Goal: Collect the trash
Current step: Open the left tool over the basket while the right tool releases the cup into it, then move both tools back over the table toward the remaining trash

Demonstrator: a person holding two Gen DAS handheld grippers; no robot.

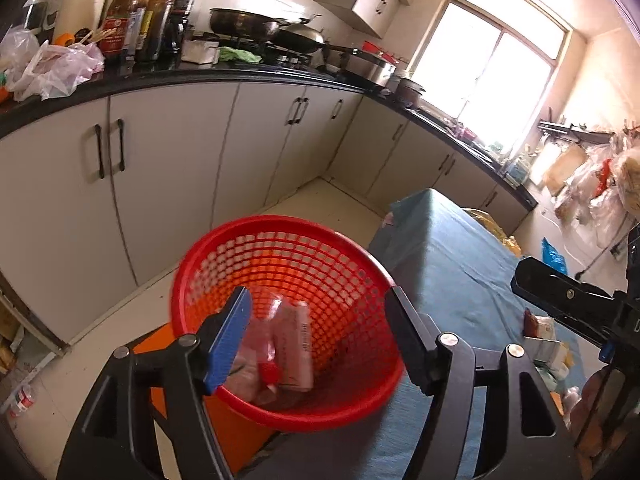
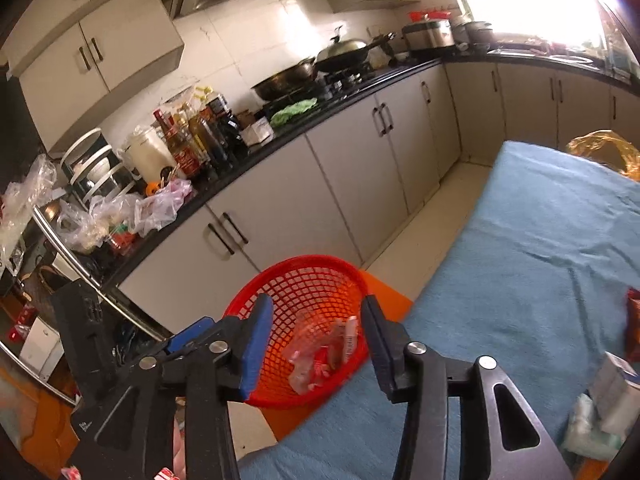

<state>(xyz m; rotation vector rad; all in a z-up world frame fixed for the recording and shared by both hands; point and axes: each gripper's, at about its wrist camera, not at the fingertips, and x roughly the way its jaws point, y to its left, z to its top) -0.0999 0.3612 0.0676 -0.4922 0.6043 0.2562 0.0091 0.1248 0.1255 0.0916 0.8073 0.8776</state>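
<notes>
Presently both claws hang over the red perforated plastic basket (image 1: 288, 312), which sits at the edge of the table draped in a blue-grey cloth (image 1: 460, 264). The left gripper (image 1: 320, 336) has its jaws apart with nothing clamped; directly ahead of and below it, inside the basket, lie a crumpled clear plastic wrapper (image 1: 260, 336) and a pale pink carton (image 1: 296, 348), the carton's long axis running roughly away from the claw. The right gripper (image 2: 316, 340) is likewise spread and empty, the same wrapper (image 2: 308, 352) showing between its fingers but down in the basket (image 2: 304, 288), not touching the pads. Remaining litter, a heap of small white and pale green packets (image 2: 600, 412), rests on the cloth to the right of the right claw and behind its tips. By position the right hand is the nearer one for that heap; reaching it would call for a swing rightward and back.
</notes>
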